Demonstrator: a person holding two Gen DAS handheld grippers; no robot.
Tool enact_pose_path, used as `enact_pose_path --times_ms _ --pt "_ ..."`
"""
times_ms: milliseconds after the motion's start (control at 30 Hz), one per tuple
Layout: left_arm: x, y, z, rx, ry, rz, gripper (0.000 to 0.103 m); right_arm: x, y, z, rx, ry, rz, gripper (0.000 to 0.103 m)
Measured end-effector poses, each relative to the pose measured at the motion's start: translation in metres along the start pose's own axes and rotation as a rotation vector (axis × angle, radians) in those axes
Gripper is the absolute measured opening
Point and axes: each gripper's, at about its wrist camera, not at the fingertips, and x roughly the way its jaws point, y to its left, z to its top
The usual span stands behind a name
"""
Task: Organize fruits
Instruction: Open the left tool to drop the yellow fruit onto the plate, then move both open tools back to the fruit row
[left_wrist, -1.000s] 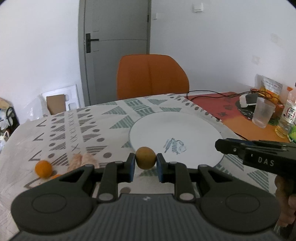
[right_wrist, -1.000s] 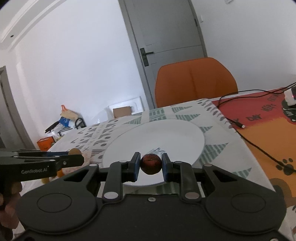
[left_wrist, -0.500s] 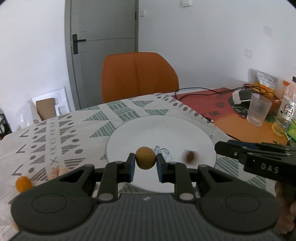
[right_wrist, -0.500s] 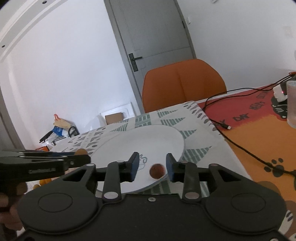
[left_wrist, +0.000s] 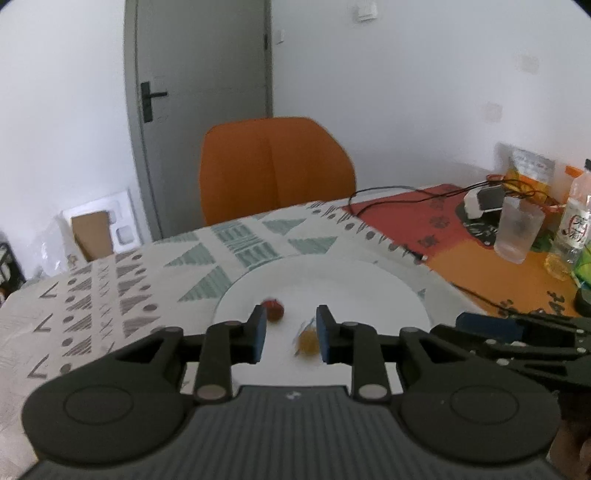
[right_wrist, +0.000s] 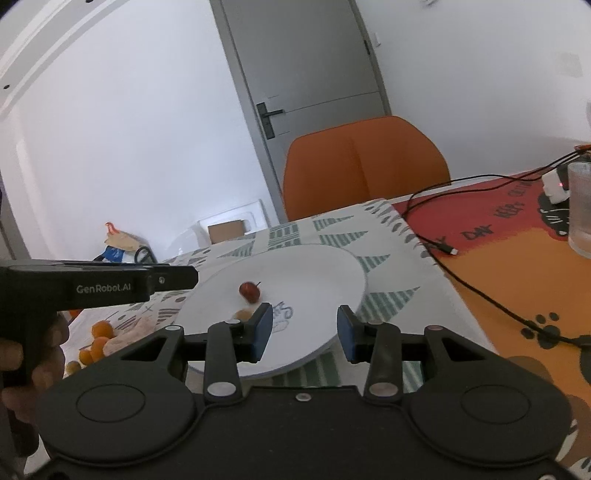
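Note:
A white plate (left_wrist: 369, 280) lies on the patterned tablecloth; it also shows in the right wrist view (right_wrist: 325, 266). A small red fruit (left_wrist: 273, 309) (right_wrist: 249, 291) sits on it. A small yellow-brown fruit (left_wrist: 308, 342) (right_wrist: 242, 315) is on the plate, blurred, just below my left gripper (left_wrist: 289, 334), which is open and empty above the plate's near part. My right gripper (right_wrist: 304, 331) is open and empty above the plate's near right edge. Several small orange fruits (right_wrist: 96, 341) and a peeled one lie left of the plate.
An orange chair (left_wrist: 275, 166) stands behind the table. At the right on an orange-red mat are a plastic cup (left_wrist: 519, 232), a bottle (left_wrist: 574, 221), a snack bag and a black cable (right_wrist: 476, 284). Each gripper's body shows in the other's view.
My right gripper opened and dropped the red fruit onto the plate, where it rolled left. My left gripper then opened and let go of the yellow-brown fruit over the plate.

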Motion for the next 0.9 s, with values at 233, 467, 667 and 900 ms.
enact_pose_path --times_ms 233,467,667,900 --pt "-0.017 0.025 -0.011 -0.041 -0.003 0.085 0.068 0.003 0.012 -0.003 -0.01 0.007 0.012 0.053" --pt "-0.037 0.051 -0.018 -0.087 -0.036 0.156 0.082 0.005 0.025 -0.005 -0.027 0.008 0.024 0.068" --pt "-0.051 0.074 -0.026 -0.145 -0.039 0.204 0.087 0.004 0.038 -0.006 -0.039 -0.002 0.042 0.089" --pt "-0.066 0.105 -0.031 -0.217 -0.055 0.283 0.09 0.005 0.052 -0.004 -0.058 -0.018 0.087 0.099"
